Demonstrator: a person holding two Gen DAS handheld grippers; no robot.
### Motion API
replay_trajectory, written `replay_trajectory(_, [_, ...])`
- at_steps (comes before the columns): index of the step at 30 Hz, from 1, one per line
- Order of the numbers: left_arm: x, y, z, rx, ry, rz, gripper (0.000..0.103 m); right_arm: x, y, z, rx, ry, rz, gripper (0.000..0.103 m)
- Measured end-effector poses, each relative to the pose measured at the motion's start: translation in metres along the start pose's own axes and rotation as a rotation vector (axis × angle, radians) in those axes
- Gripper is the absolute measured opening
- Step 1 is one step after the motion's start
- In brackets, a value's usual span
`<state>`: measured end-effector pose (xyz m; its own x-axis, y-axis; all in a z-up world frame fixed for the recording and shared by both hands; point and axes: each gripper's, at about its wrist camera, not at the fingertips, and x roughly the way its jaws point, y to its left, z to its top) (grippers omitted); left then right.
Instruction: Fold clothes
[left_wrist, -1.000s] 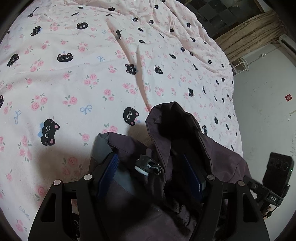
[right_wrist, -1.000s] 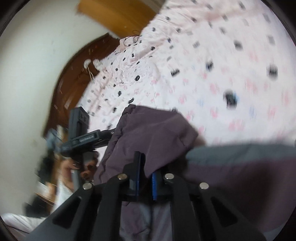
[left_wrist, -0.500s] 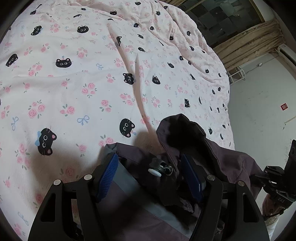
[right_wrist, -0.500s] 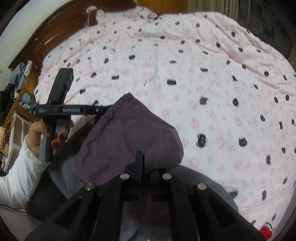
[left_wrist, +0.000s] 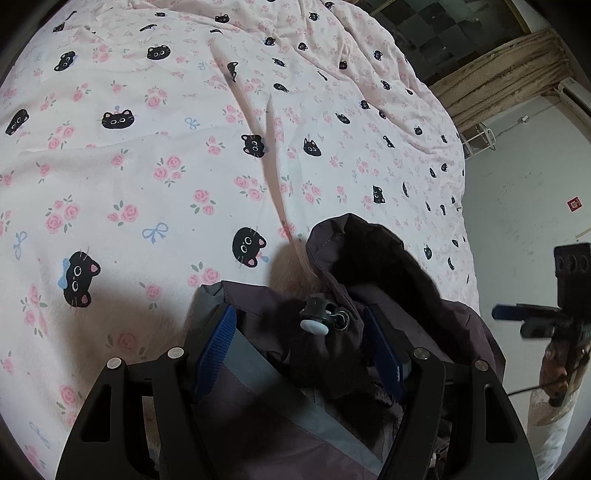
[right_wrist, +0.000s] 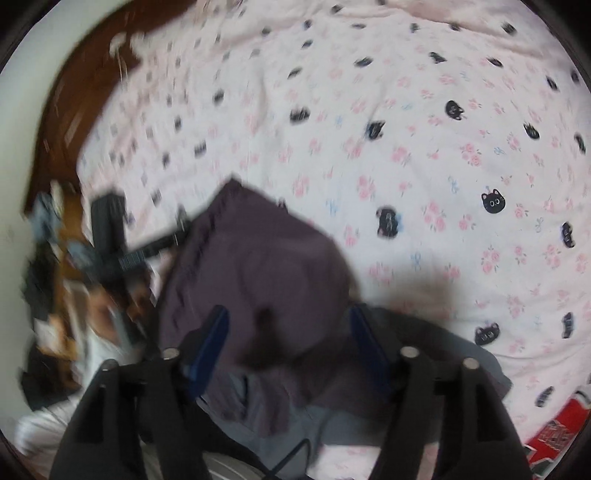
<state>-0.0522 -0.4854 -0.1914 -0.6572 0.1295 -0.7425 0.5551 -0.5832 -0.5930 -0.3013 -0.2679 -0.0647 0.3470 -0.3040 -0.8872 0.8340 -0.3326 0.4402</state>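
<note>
Risk first: my left gripper has its jaws wide apart w/ a bunched part of the jacket sitting between them, clamping nothing. A cord toggle w/ a white button lies right in the middle of that gap. If I close here I'd prob. pinch the toggle and several layers at once, not one clean edge, and the fold would come out lumpy. The cord could also snag on a pad.

Right gripper: jaws also spread wide, gripping nothing, purple cloth heaped between and just ahead of them. That view is smeared by motion, so I can't tell edge from fold there. A blind close could grab the wrong layer.

The jacket itself: dark purple w/ grey panels, soft, crumpled, hood mouth open and dark just beyond my left jaws, standing up a bit. It lies on the bed's pink cat-print sheet, near the edge. It's heaped, not flat. A red item sits low, right of my right jaws.
</note>
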Motion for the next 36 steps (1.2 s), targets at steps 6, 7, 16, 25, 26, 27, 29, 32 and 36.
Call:
replay_trajectory(6, [0.001,-0.001,0.0,0.003,0.002,0.003,0.065,0.041,-0.043,0.03,0.165,0.063,0.189,0.073])
replay_trajectory(7, [0.0,-0.001,0.0,0.004,0.002,0.003,0.065,0.051,-0.05,0.035,0.192,0.079,0.222,0.073])
replay_trajectory(16, [-0.004,0.002,0.0,0.002,0.0,-0.003,0.065,0.092,-0.016,0.05,0.094,0.128,0.267,0.06])
replay_trajectory(25, [-0.007,0.002,0.0,-0.008,-0.003,-0.017,0.065,0.099,0.013,0.072,0.024,0.2,0.145,0.06])
replay_trajectory(26, [-0.008,0.002,0.0,-0.008,-0.003,-0.018,0.065,0.107,0.01,0.073,0.035,0.222,0.11,0.06])
replay_trajectory(27, [-0.008,0.003,-0.001,-0.007,-0.004,-0.019,0.065,0.11,0.007,0.072,0.041,0.225,0.095,0.06])
replay_trajectory(29, [-0.011,0.003,-0.001,-0.006,-0.007,-0.02,0.065,0.111,-0.002,0.07,0.062,0.211,0.119,0.06])
replay_trajectory(32, [-0.013,0.005,-0.001,-0.009,-0.009,-0.023,0.065,0.117,-0.018,0.061,0.104,0.233,0.138,0.06])
replay_trajectory(36, [-0.014,0.006,-0.001,-0.012,-0.012,-0.024,0.065,0.122,-0.022,0.049,0.089,0.259,0.197,0.046])
